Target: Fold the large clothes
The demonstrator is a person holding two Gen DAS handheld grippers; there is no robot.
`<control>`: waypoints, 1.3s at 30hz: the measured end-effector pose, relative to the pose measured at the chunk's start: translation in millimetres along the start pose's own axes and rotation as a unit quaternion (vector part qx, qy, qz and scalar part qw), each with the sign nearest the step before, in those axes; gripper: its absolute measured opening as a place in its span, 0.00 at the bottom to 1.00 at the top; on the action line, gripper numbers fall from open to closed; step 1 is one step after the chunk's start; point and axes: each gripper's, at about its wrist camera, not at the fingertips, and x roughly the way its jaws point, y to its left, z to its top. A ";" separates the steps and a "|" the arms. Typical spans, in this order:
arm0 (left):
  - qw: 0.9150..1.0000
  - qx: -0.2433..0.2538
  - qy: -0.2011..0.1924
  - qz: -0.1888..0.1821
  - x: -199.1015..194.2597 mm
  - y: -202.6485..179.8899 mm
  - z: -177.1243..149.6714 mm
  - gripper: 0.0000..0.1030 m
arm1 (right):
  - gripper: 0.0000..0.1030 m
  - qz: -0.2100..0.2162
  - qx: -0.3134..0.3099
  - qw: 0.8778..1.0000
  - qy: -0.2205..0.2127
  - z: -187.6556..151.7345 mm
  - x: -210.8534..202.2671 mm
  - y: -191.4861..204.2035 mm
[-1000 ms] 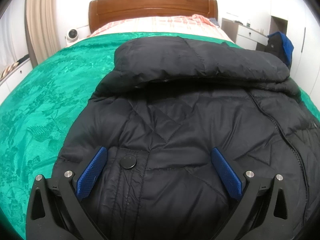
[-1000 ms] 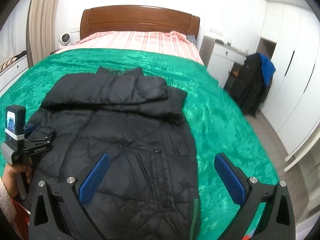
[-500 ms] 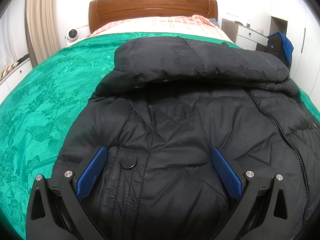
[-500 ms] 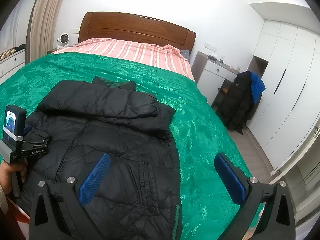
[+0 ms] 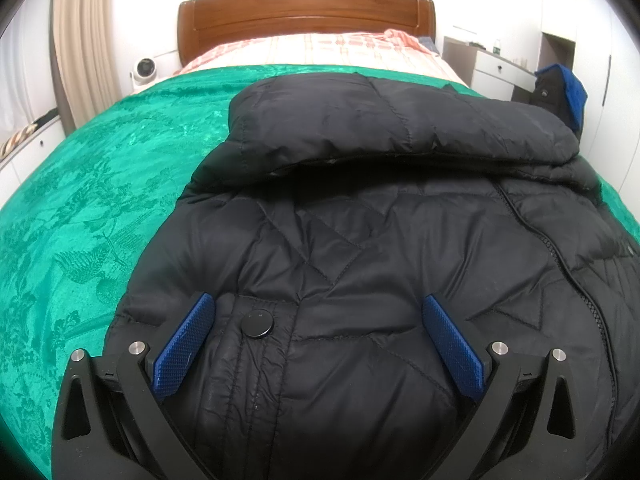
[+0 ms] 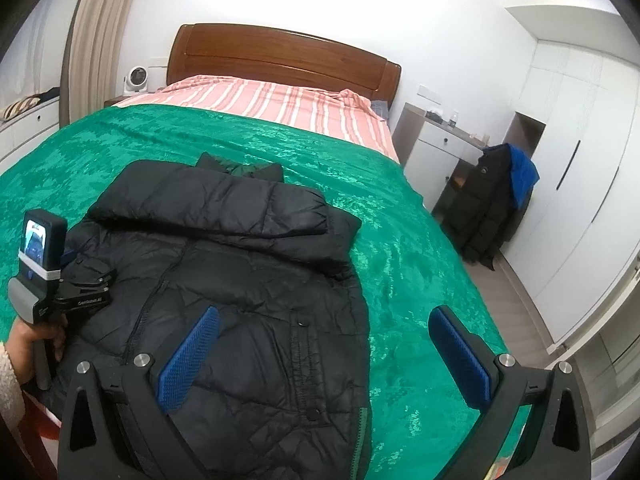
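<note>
A black puffer jacket (image 5: 360,240) lies on the green bedspread (image 5: 88,208), with a sleeve folded across its top. It also shows in the right wrist view (image 6: 240,264). My left gripper (image 5: 318,340) is open and empty, low over the jacket's near-left part by a black snap button (image 5: 257,323). It shows from outside at the left of the right wrist view (image 6: 60,280). My right gripper (image 6: 324,360) is open and empty, raised above the jacket's right hem and the bedspread (image 6: 420,280).
A wooden headboard (image 6: 280,56) and striped pink sheet (image 6: 260,98) lie at the far end. A white nightstand (image 6: 440,148) and a dark coat with blue on it, hanging (image 6: 496,204), are right of the bed. White wardrobes (image 6: 580,160) line the right wall. A small fan (image 5: 144,69) stands far left.
My right gripper has risen and tilted up, so the jacket looks smaller and farther away. My left gripper has stayed still over the jacket.
</note>
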 end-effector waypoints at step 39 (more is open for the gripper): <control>0.977 -0.026 0.184 -0.106 -104.8 63.6 -94.7 0.95 | 0.86 0.270 0.164 0.922 0.225 -161.4 98.6 -85.3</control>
